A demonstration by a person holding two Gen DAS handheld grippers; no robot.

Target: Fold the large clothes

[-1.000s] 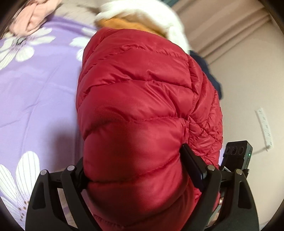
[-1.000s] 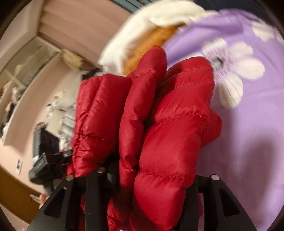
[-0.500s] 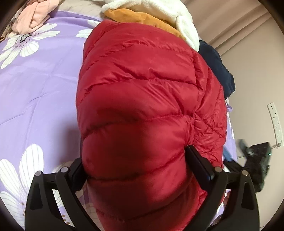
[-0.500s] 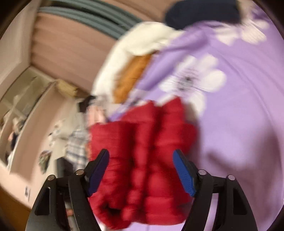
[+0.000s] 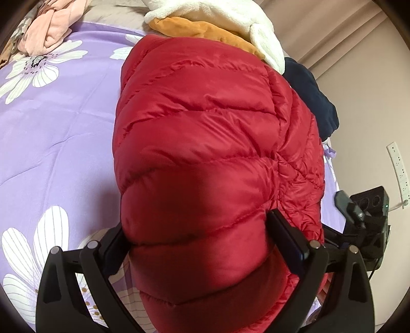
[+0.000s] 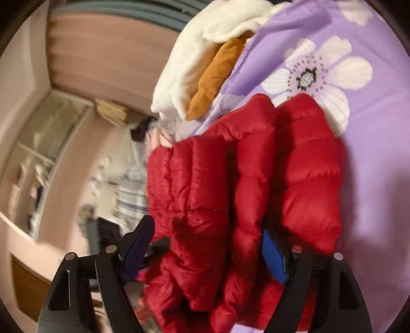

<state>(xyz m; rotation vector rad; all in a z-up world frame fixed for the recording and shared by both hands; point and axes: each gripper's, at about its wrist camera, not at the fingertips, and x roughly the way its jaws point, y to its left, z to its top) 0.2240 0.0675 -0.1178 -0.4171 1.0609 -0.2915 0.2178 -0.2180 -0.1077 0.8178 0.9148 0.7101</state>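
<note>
A red puffer jacket [image 5: 205, 133] lies folded in a thick bundle on the purple flowered bedspread [image 5: 56, 133]. My left gripper [image 5: 197, 228] straddles its near end with the jaws spread wide. The padding fills the gap, bulges over the left finger and touches the right finger [image 5: 284, 243]. In the right wrist view the same jacket [image 6: 200, 184] shows its stacked folds. My right gripper [image 6: 207, 225] is open around them: the left pad [image 6: 138, 246] stands clear of the cloth and the right pad [image 6: 274, 256] sits beside a fold. That right gripper [image 5: 364, 222] also appears at the bed's right edge.
A white fleece over an orange garment [image 5: 220, 23] is piled beyond the jacket, with a dark navy garment [image 5: 312, 97] to its right. Pink clothes [image 5: 48, 30] lie at the far left. A wall with a power strip [image 5: 397, 169] borders the bed's right side.
The right jaws spread apart and let go of the jacket's folds, then drew back a little. The left jaws widened slightly around the bundle. The jacket stays on the bed.
</note>
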